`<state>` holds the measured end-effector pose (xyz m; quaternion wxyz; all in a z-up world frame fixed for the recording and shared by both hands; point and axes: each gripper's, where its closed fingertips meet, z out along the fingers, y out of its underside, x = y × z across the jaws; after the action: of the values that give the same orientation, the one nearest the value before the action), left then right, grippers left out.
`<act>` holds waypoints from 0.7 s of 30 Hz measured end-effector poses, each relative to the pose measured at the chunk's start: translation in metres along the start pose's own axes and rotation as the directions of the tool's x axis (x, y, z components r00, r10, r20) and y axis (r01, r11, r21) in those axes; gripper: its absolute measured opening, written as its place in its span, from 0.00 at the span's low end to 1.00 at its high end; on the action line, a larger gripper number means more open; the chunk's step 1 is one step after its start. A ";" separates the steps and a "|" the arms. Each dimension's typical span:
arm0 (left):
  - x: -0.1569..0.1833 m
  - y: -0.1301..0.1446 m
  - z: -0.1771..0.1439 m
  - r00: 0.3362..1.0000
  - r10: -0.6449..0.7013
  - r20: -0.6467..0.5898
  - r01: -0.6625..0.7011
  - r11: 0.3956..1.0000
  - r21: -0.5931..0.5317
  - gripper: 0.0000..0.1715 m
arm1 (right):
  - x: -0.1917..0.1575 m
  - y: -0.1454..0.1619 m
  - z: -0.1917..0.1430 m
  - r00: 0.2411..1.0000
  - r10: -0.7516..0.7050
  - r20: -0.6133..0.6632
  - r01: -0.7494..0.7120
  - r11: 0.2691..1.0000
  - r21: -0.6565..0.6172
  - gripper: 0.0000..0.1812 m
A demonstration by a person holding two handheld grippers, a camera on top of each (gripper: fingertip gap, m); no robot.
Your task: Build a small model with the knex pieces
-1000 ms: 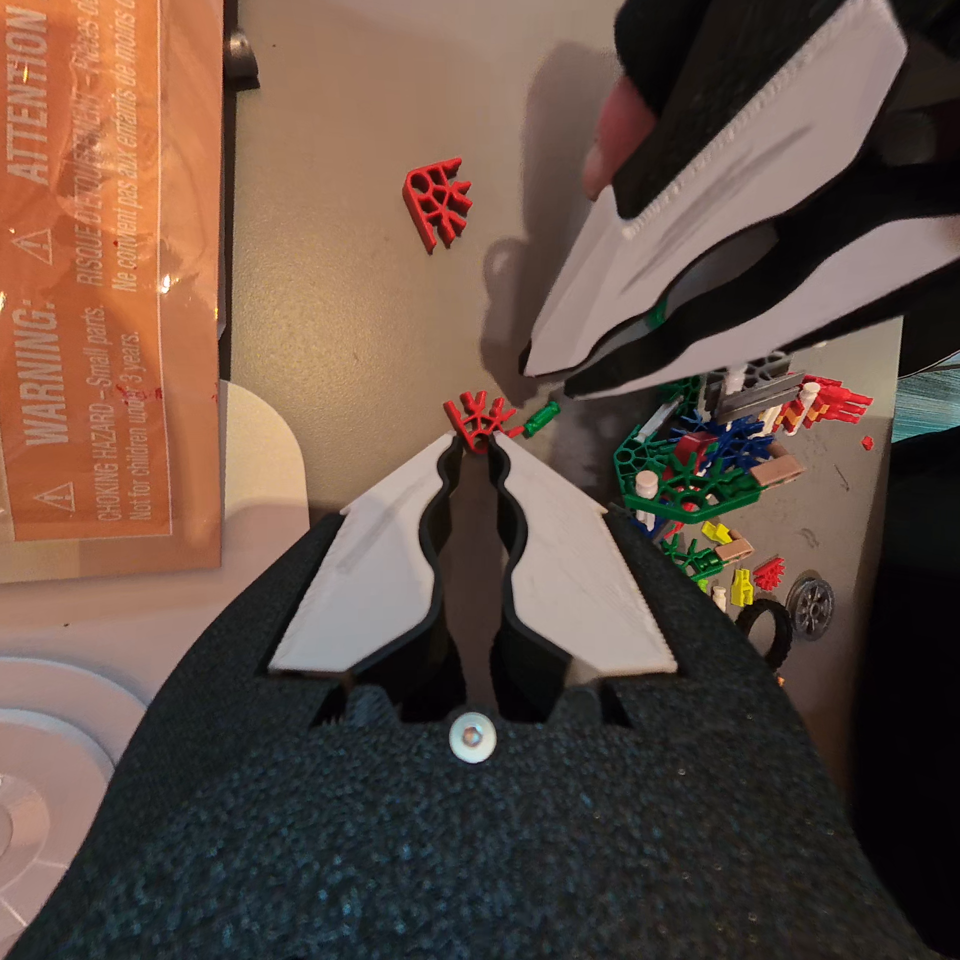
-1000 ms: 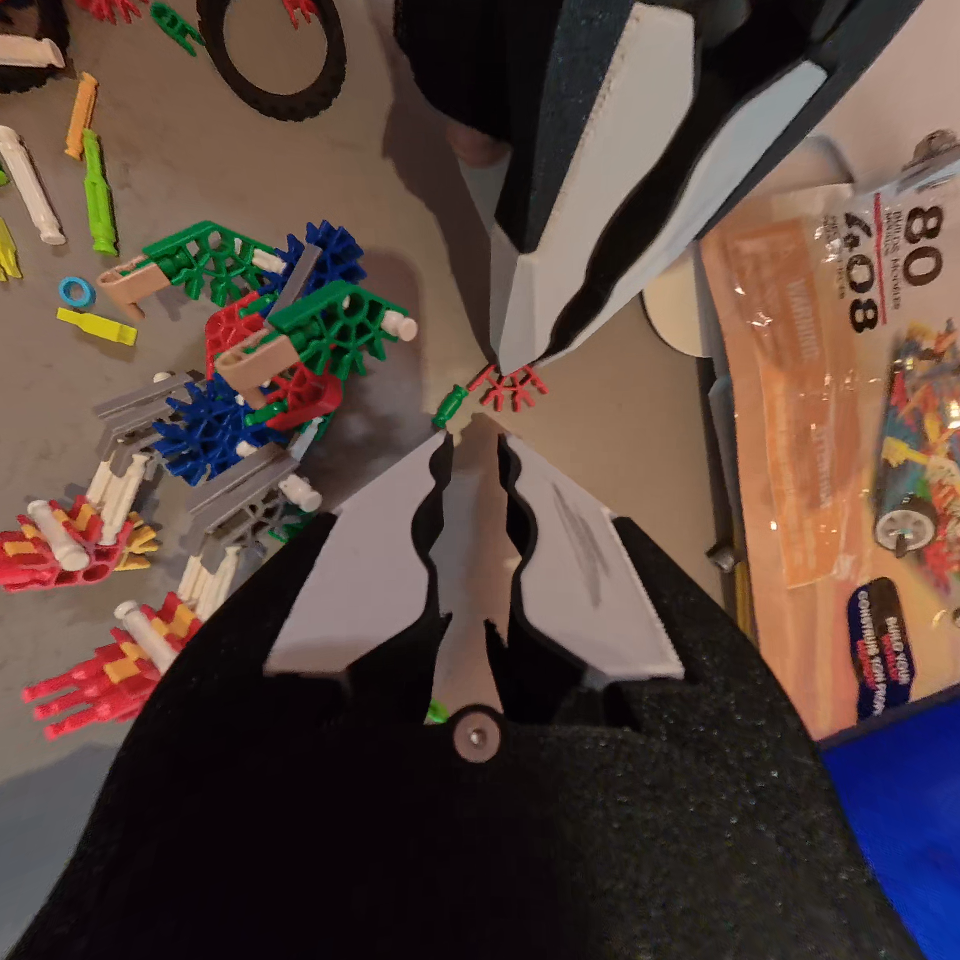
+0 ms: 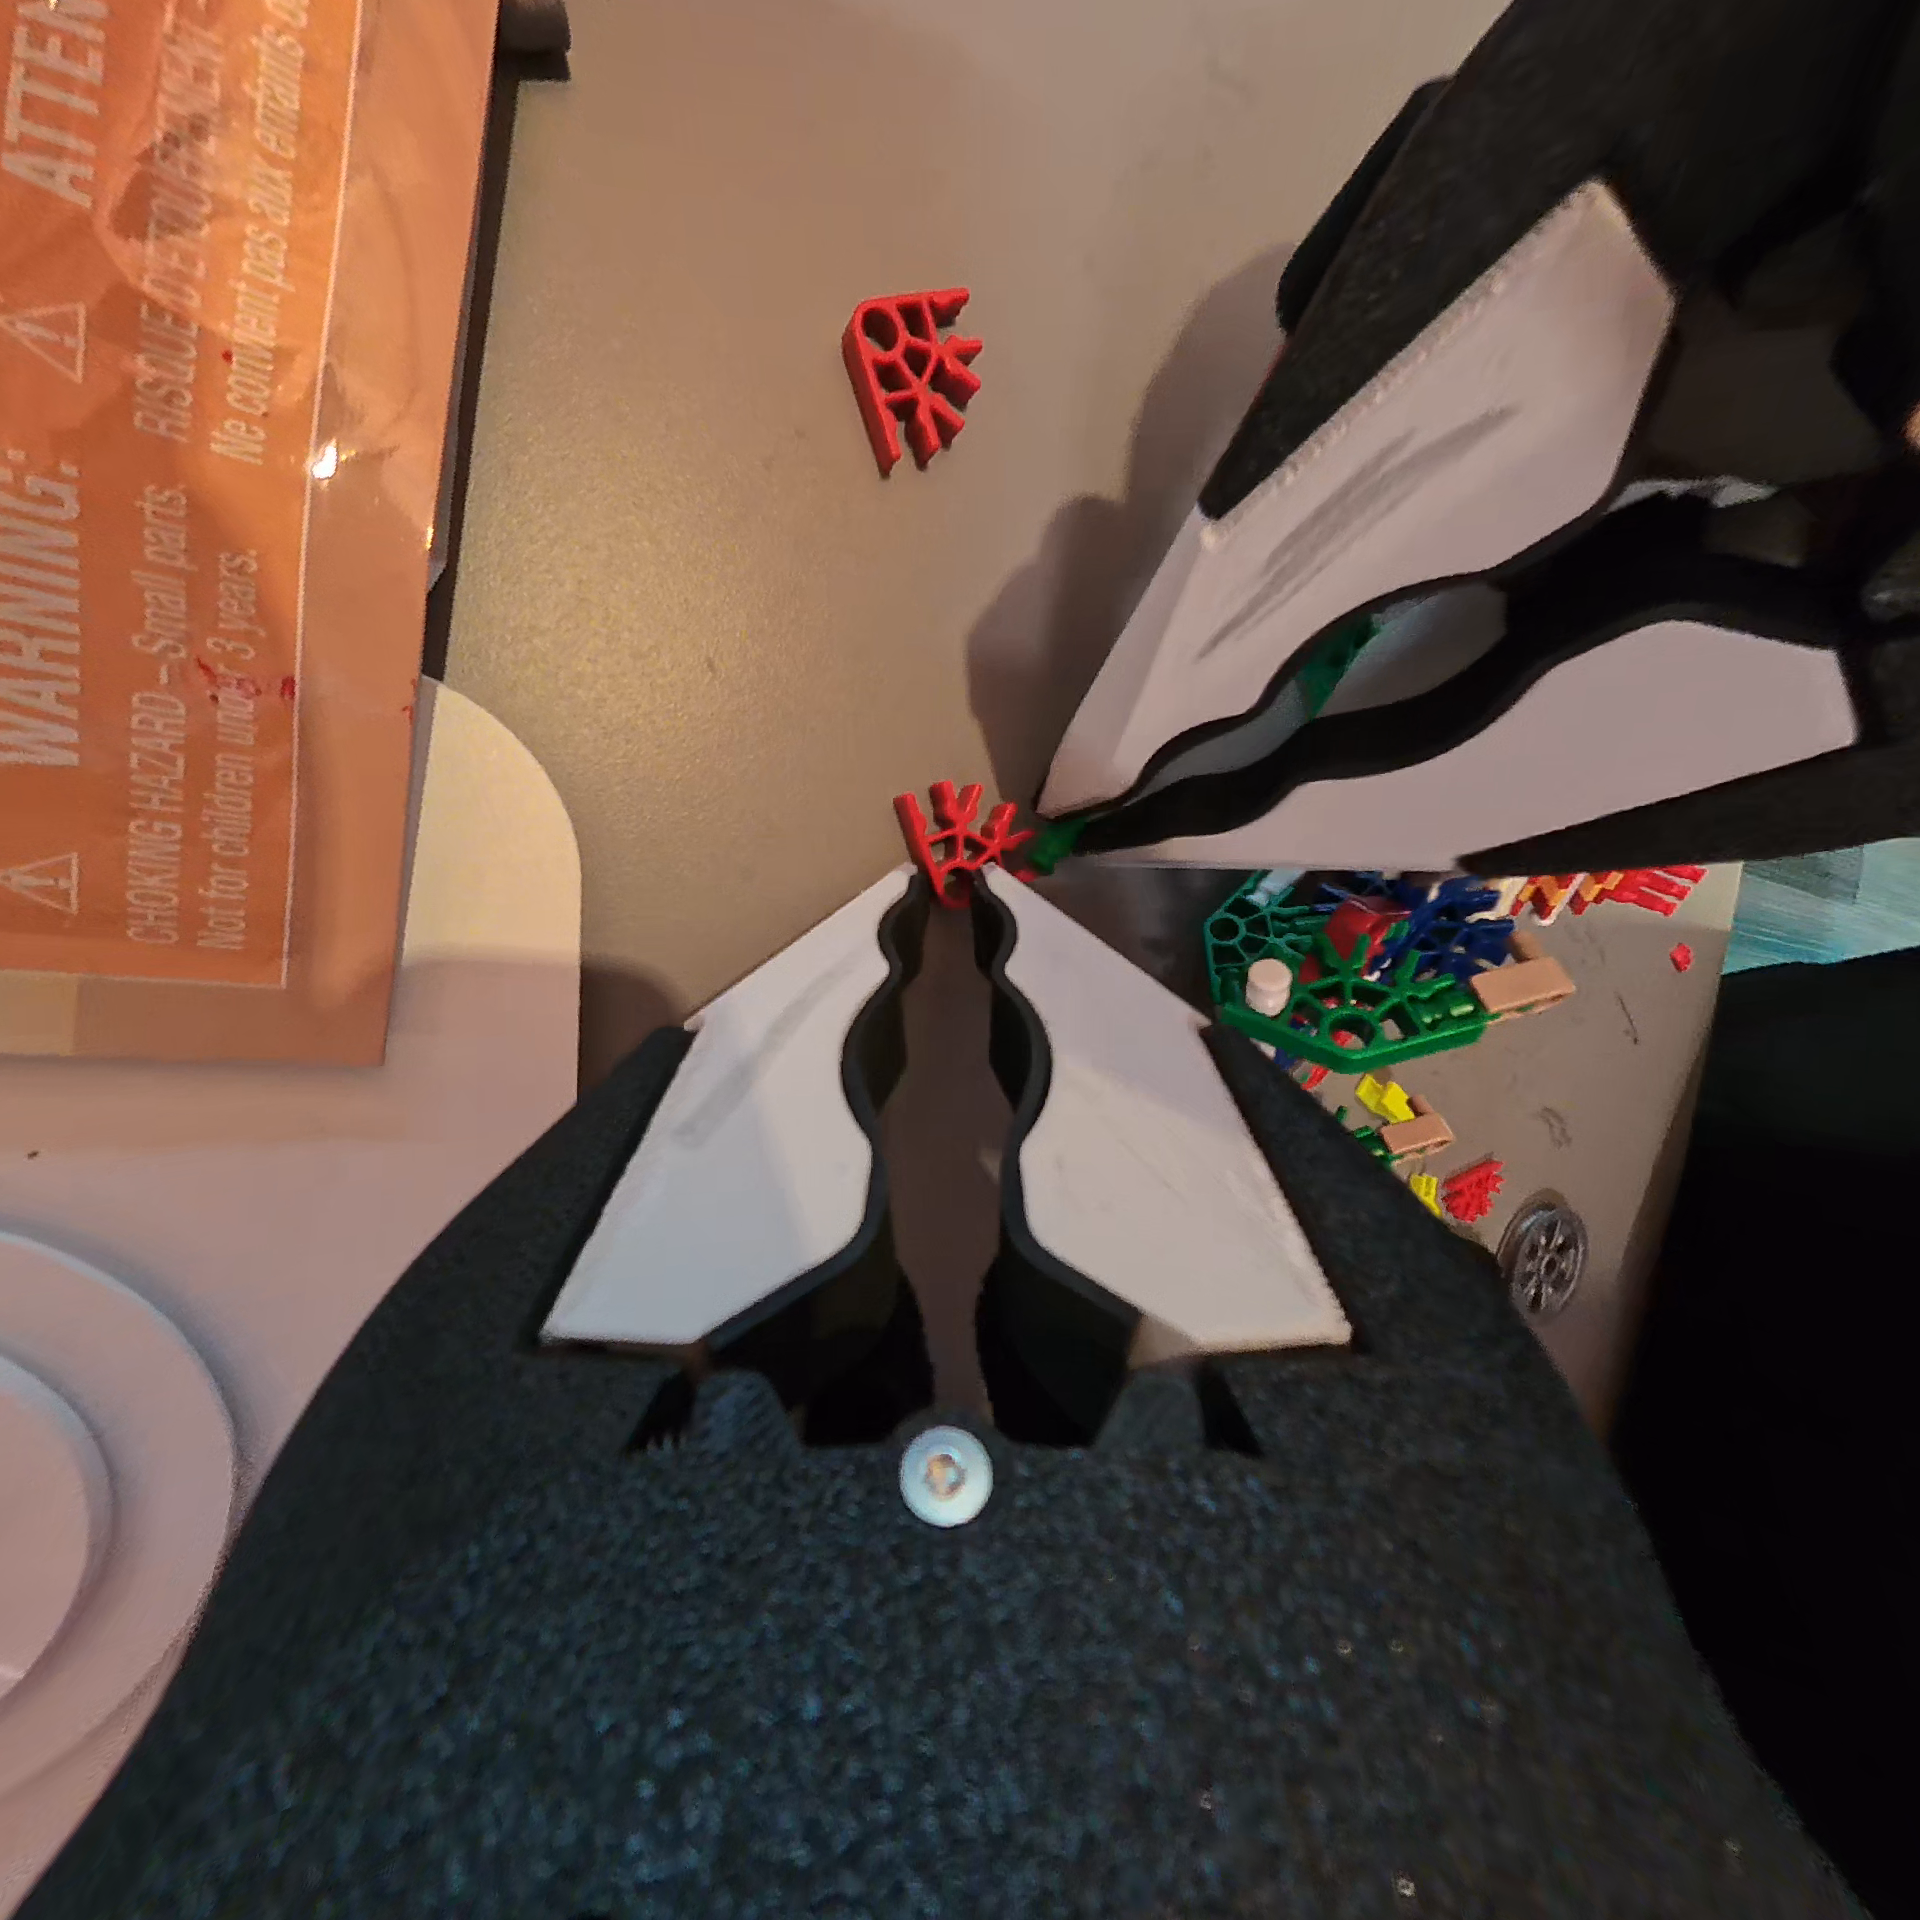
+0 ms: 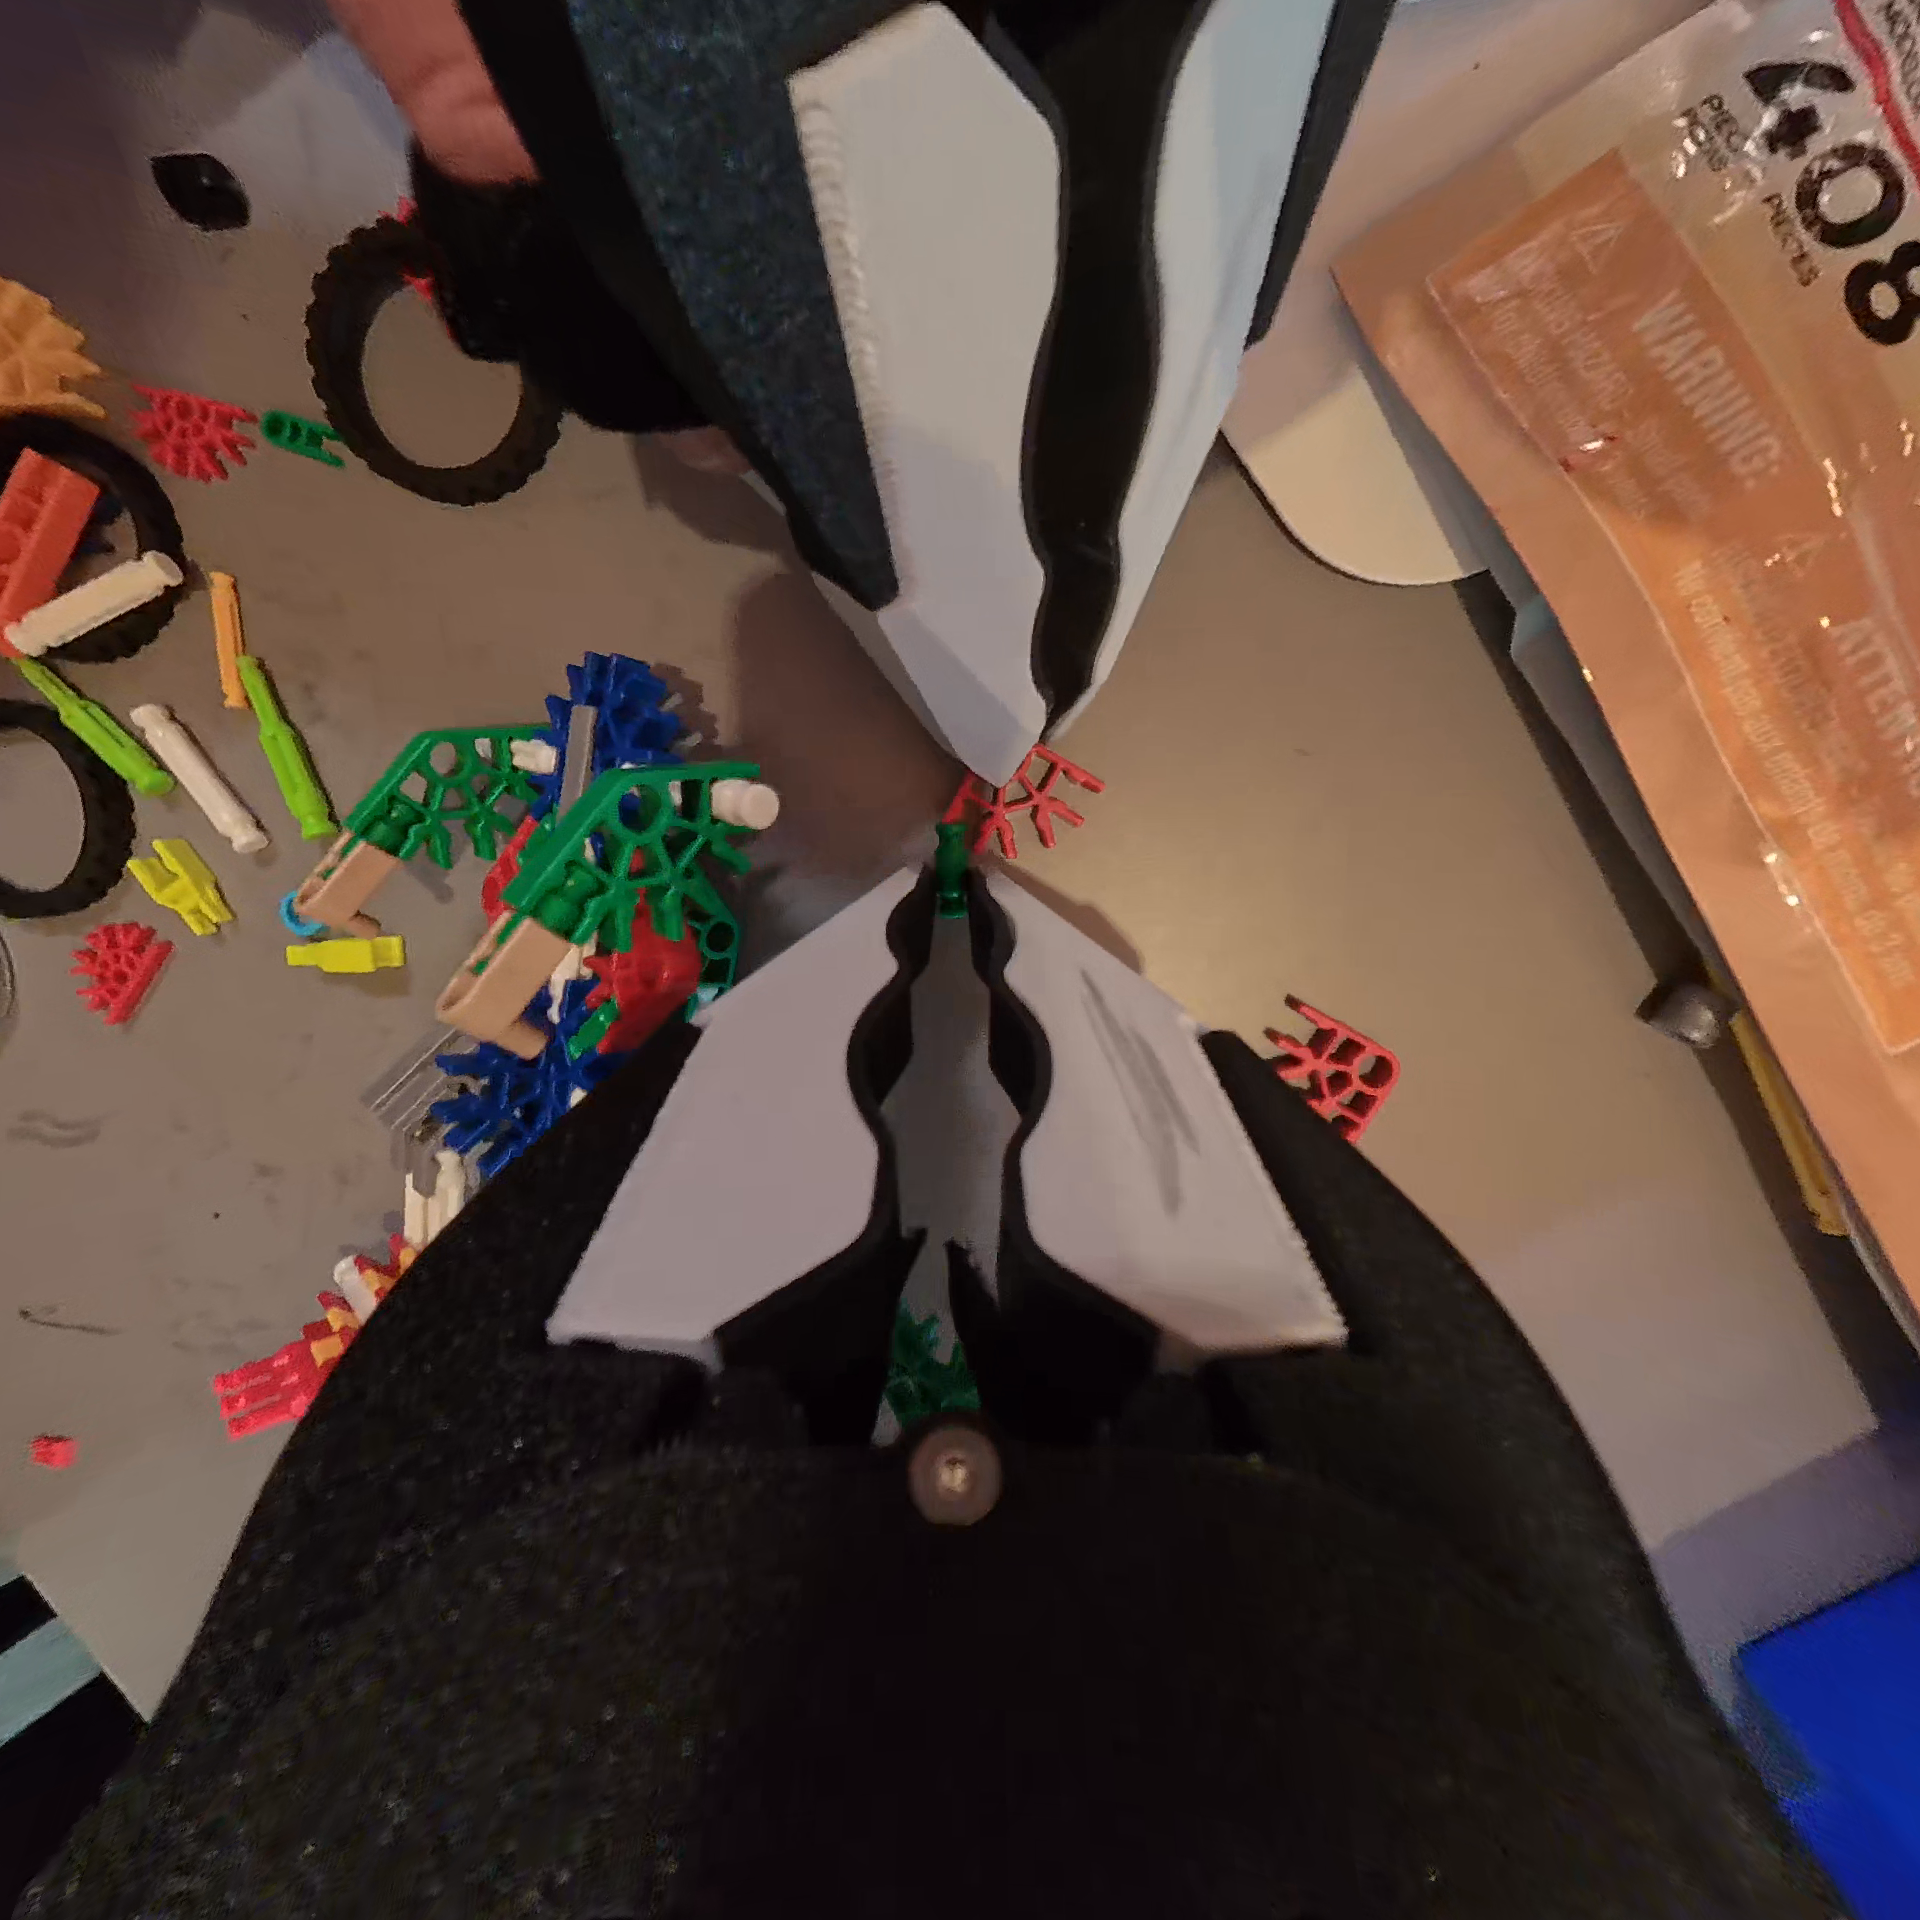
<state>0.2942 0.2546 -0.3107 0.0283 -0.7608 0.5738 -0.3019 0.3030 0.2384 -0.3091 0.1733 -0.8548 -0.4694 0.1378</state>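
The right tongs (image 4: 951, 883), which a second ago stood slightly parted just short of the small green rod (image 4: 949, 857), are now pressed together on it, pinching its free end. The rod's other end meets the red connector (image 3: 956, 842). The left tongs (image 3: 951, 885) pinch that connector by its hub as before, so the two tools now meet tip to tip with the joined pieces held between them, above the grey tabletop (image 3: 727, 623). Whether the rod is fully seated in the connector's slot cannot be told; the joint is small and partly covered by the tips. Beyond the red connector, seen from the left wrist, a second, loose red connector (image 3: 914, 379) lies flat and well apart. To the left of the red connector is an orange printed bag (image 3: 208, 520). On the opposite side of it sits a built cluster of green, blue and red pieces (image 4: 582, 894), with loose rods and a black tyre (image 4: 426, 364) farther out. Nothing lies between the tips and the held pieces.
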 end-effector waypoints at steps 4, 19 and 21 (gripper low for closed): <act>0.001 0.000 0.000 0.999 -0.036 0.012 0.036 0.999 0.009 0.03 | -0.001 -0.001 0.003 0.999 0.047 -0.001 -0.047 0.999 0.004 0.03; 0.004 0.001 0.001 0.993 -0.118 0.020 0.117 0.992 0.047 0.03 | 0.001 0.001 0.001 0.985 0.169 -0.028 -0.169 0.986 0.010 0.04; 0.004 0.002 0.001 0.993 -0.118 0.019 0.118 0.992 0.046 0.03 | 0.001 0.001 0.000 0.984 0.177 -0.024 -0.177 0.984 0.021 0.04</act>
<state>0.2939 0.2500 -0.3106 0.0337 -0.7957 0.5205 -0.3078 0.3044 0.2392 -0.3091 0.1747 -0.8931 -0.3880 0.1459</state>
